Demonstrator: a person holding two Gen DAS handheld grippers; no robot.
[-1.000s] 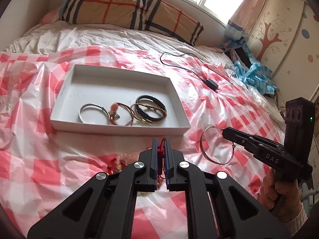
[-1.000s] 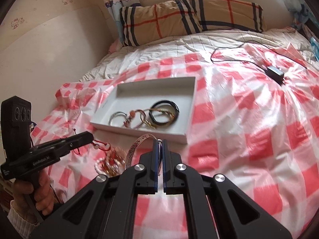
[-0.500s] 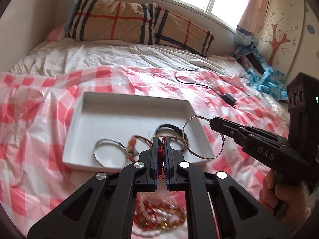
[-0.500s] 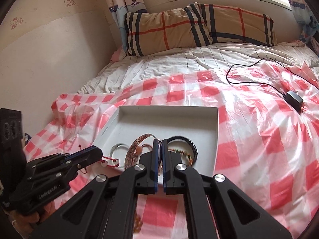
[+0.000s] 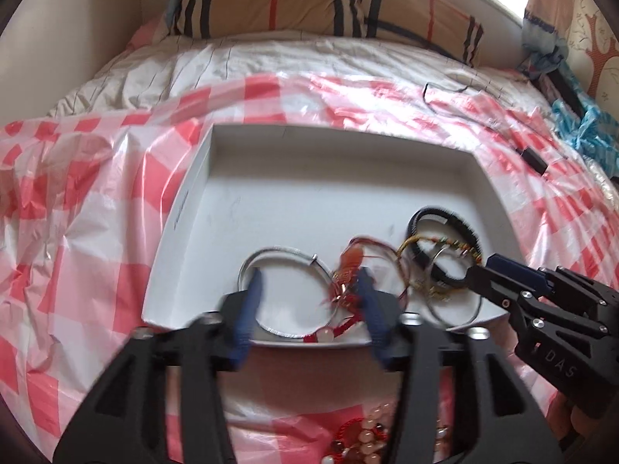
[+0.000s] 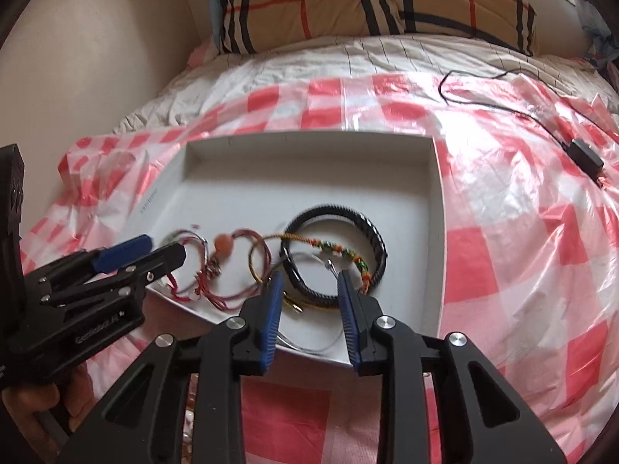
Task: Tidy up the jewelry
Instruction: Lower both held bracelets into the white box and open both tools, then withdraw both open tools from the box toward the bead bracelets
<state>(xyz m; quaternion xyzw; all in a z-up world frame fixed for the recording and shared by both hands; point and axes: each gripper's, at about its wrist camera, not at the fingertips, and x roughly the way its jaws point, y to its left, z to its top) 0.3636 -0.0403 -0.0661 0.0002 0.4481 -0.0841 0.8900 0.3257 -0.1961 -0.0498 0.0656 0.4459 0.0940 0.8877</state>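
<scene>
- Bedroom setting: a bed covered by a red-and-white checked plastic sheet point(image 6: 503, 232), with a plaid pillow point(image 6: 367, 4) at 12 o'clock and a black cable with adapter point(image 6: 586, 160) at 2 o'clock in the right wrist view.
- White shallow tray point(image 5: 348, 178) lies at centre on the sheet and holds the jewelry along its near edge.
- Left gripper point(image 5: 309, 286): jaws spread, having just been opening, over the tray's near rim; a red cord bracelet point(image 5: 348, 323) lies loose between them, not pinched, draped across the rim.
- Silver bangle point(image 5: 286, 294) lies in the tray at the left gripper's tips, with an orange-bead cord point(image 5: 354, 257) just beside it toward 2 o'clock.
- Right gripper point(image 6: 309, 290): jaws parted, having just been opening; a thin silver hoop point(image 6: 313, 342) lies between and below them, free of the pads, at the tray's near edge.
- Black braided bracelet point(image 6: 363, 228) and a multicoloured beaded cord point(image 6: 340, 249) lie overlapping at 12 o'clock of the right gripper.
- Loose beaded pieces point(image 5: 363, 437) lie on the sheet at 6 o'clock, outside the tray.
</scene>
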